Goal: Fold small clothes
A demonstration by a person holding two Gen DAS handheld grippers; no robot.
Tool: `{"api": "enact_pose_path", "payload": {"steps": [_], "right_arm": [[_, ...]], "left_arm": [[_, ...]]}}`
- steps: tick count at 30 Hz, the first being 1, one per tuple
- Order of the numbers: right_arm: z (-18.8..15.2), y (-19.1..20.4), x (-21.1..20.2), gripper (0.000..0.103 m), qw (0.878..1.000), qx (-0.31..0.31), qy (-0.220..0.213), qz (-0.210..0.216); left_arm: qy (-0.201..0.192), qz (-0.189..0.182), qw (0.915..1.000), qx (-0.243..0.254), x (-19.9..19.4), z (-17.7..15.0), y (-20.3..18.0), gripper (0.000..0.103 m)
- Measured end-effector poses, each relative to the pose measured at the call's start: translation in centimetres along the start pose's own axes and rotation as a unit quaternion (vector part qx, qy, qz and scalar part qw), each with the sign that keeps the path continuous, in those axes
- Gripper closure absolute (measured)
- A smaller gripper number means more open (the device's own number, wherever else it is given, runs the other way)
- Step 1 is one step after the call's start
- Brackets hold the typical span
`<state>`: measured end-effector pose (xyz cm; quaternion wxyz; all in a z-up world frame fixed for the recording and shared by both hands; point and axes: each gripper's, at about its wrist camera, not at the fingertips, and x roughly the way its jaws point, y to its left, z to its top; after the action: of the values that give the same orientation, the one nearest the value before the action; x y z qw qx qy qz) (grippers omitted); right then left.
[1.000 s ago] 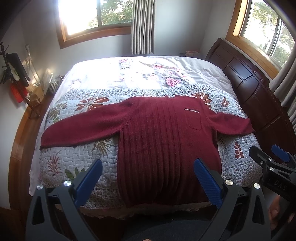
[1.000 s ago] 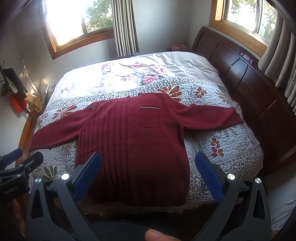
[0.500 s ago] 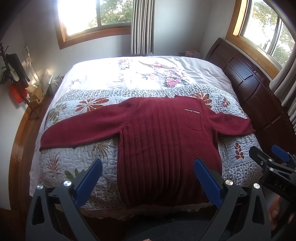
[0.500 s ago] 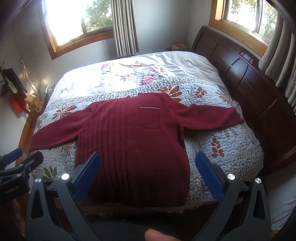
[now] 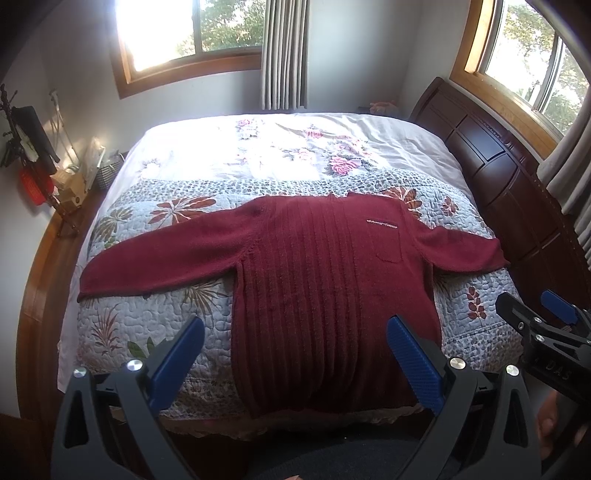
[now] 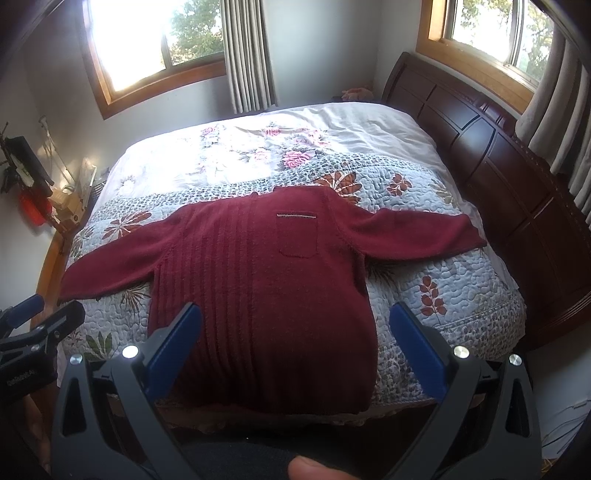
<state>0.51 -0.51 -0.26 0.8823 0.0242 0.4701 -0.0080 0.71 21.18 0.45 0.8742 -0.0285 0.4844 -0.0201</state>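
A dark red knit sweater lies flat on the bed, front up, both sleeves spread sideways, a chest pocket on its right half and its hem at the near bed edge. My left gripper hangs open above the hem with nothing between its blue fingers. My right gripper is also open and empty, held over the hem's right part. Each gripper shows at the edge of the other's view: the right gripper, the left gripper.
The bed has a floral quilt and a white flowered cover behind it. A dark wooden headboard runs along the right. A cluttered side table stands at the left. Two windows light the room.
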Motion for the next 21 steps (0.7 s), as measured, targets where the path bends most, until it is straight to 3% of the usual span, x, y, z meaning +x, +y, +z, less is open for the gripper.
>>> {"api": "enact_pose_path", "payload": {"steps": [21], "right_arm": [[0.7,-1.5,1.2,0.003,1.0,0.004,0.007,-0.004]], "left_arm": [[0.009,-0.009,0.9999,0.003,1.7,0.8,-1.4,0.004]]}}
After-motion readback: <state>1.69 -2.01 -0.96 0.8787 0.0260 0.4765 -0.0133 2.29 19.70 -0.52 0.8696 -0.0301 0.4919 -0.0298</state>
